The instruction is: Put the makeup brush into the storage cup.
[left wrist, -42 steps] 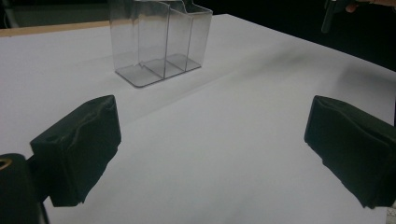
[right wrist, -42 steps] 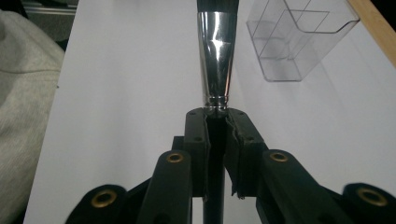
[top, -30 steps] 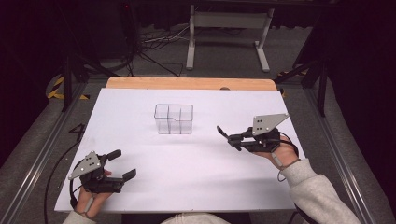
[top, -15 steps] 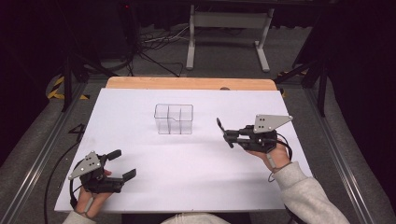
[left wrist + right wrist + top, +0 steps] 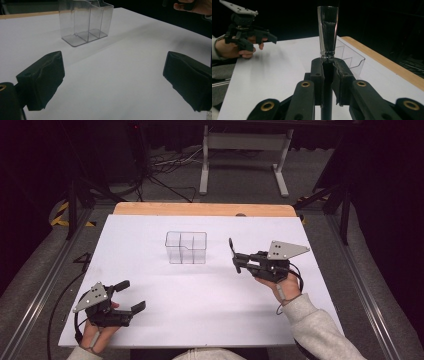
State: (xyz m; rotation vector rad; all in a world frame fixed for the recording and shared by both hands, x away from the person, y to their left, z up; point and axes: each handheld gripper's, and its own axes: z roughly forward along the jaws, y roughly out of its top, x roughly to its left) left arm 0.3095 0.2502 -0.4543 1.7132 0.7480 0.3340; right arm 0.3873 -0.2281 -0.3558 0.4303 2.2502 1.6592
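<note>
I see my right gripper [image 5: 233, 256] clamping a thin dark strip [image 5: 327, 27] beside the clear plastic divided box [image 5: 186, 247]; left gripper [image 5: 129, 295] jaws apart

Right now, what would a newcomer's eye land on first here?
Probably the clear divided container, standing alone mid-table on the white sheet. Next, the right tongs, shut on a slim dark clear-tipped object beside the container, and the left tongs, open wide near the front left corner.
</note>
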